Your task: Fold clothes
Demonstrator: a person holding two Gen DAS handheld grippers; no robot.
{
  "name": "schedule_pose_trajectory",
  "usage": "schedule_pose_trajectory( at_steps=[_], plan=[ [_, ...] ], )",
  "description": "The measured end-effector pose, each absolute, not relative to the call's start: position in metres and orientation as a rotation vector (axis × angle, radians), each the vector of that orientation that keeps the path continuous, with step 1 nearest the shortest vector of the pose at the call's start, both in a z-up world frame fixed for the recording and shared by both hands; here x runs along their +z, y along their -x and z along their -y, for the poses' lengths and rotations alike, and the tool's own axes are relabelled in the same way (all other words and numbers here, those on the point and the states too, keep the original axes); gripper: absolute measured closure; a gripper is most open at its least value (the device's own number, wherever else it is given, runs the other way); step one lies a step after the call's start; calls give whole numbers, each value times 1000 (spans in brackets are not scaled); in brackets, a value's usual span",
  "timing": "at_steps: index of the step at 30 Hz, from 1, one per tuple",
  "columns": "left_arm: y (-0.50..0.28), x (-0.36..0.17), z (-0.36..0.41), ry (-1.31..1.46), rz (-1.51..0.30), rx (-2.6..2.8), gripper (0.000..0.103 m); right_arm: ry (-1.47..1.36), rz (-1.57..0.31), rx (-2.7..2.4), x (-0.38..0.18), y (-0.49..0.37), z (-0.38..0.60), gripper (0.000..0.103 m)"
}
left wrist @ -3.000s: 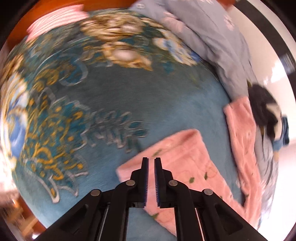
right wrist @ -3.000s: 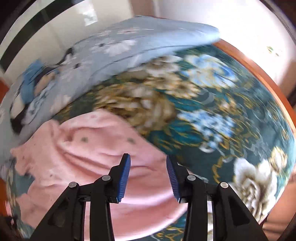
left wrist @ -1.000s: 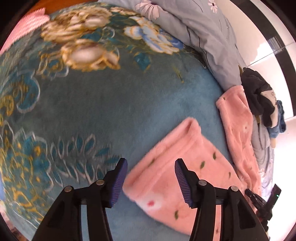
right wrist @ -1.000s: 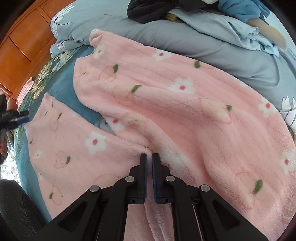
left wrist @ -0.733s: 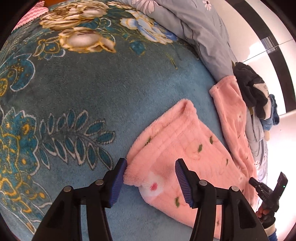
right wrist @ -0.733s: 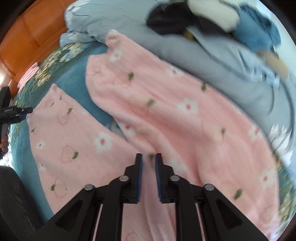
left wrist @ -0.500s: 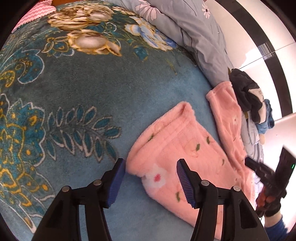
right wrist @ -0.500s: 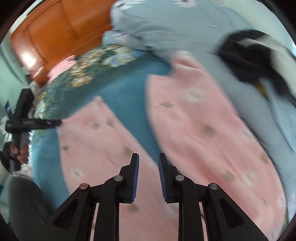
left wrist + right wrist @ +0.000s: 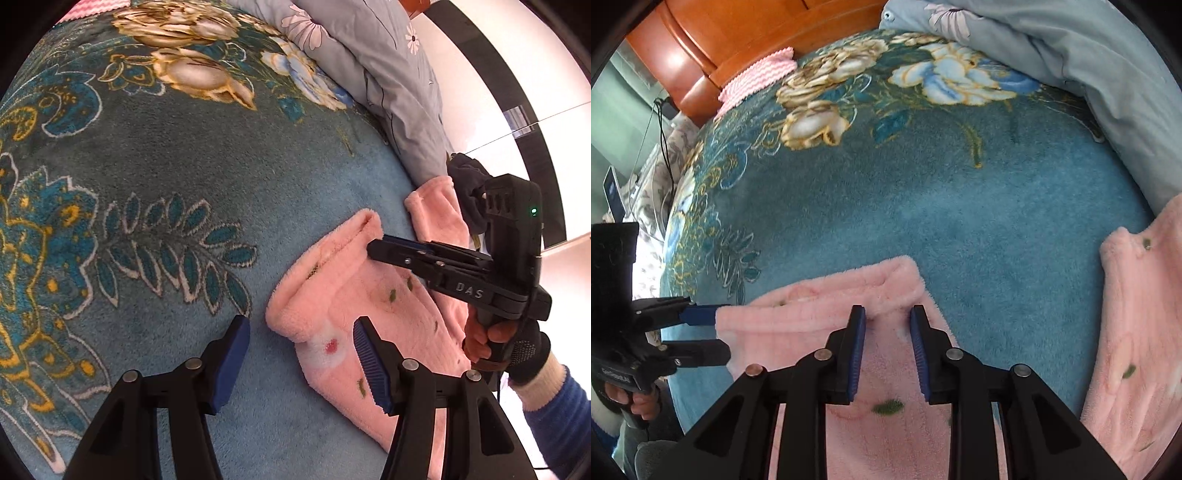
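Blue ribbed pads on both grippers. Left gripper (image 9: 301,360) is released, jaws spread wide; they straddle the near corner of the hem of the pink fleece pyjama trousers with small flower and leaf print (image 9: 343,306), not touching the cloth as far as the left wrist view shows. Right gripper (image 9: 888,349) is also released, jaws apart by a narrower gap, low over the same hem near its far corner; whether the pads touch the fleece I cannot tell.

Left wrist view: right gripper comes in from the right, tips at the far end of the hem opening. A hand (image 9: 491,339) in a dark fingerless glove, with a blue sleeve behind it, grips its handle.

Right wrist view: left gripper (image 9: 701,332) enters from the left, one blue pad just beside the hem's left corner.

Trousers lie flat on a teal plush blanket with a gold and cream flower pattern (image 9: 923,192) covering the bed. Second trouser leg (image 9: 1137,332) lies to the right, apart from the first, blanket showing between them.

Beyond: grey-blue quilt with daisy print (image 9: 1089,66) bunched along the far right, dark garment (image 9: 467,184) by the second leg's end, orange wooden headboard (image 9: 713,33) and a pink knitted cloth (image 9: 757,79) at the bed's head.
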State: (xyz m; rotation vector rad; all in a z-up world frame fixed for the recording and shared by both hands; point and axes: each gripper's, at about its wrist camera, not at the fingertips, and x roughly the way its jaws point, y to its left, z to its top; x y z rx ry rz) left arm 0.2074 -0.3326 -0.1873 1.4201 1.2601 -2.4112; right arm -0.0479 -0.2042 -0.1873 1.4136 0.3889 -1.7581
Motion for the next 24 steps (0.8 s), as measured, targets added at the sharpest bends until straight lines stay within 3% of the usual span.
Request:
schedule_pose_trajectory(
  at_steps=[1, 7, 14, 15, 16, 17, 24],
  plan=[
    [-206, -188, 332, -1412, -1276, -2415, 41, -1398, -381, -1767, -182, 51, 203, 97],
    [-197, -190, 330, -1382, -1297, -2466, 41, -1320, -345, -1817, -154, 74, 198, 98],
    [-181, -199, 331, -1297, -1445, -2448, 43, -1381, -414, -1819, -170, 87, 198, 98],
    [-181, -199, 331, -1288, -1443, -2441, 51, -1382, -404, -1822, -170, 87, 196, 98],
    [-180, -199, 332, -1291, -1438, -2426, 78, -1382, -399, -1828, -169, 87, 195, 98],
    [-180, -198, 332, -1293, -1433, -2411, 92, -1381, -397, -1833, -169, 86, 195, 98],
    [-217, -142, 325, -1163, -1363, -2470, 98, -1280, -374, -1748, -125, 63, 202, 98]
  ],
)
